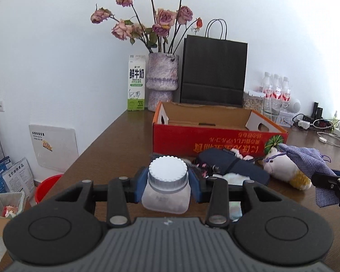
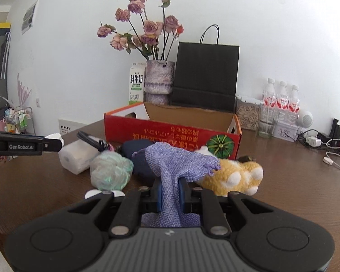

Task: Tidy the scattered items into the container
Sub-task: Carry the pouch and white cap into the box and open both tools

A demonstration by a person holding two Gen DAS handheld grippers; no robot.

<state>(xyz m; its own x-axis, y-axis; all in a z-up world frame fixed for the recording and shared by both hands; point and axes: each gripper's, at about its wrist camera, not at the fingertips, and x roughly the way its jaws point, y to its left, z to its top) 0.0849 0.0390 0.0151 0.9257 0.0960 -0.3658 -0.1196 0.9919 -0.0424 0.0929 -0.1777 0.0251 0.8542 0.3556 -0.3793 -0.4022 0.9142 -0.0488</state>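
The left gripper (image 1: 167,187) clamps a jar (image 1: 166,187) and the right gripper (image 2: 170,195) pinches a pouch (image 2: 176,165), both lifted clear for the box (image 1: 215,136).

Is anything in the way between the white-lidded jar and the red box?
The jar, held in the left gripper, has a dark blue pouch and small clutter lying on the table before the red box. Lifted over them, nothing visible blocks the box's open top.
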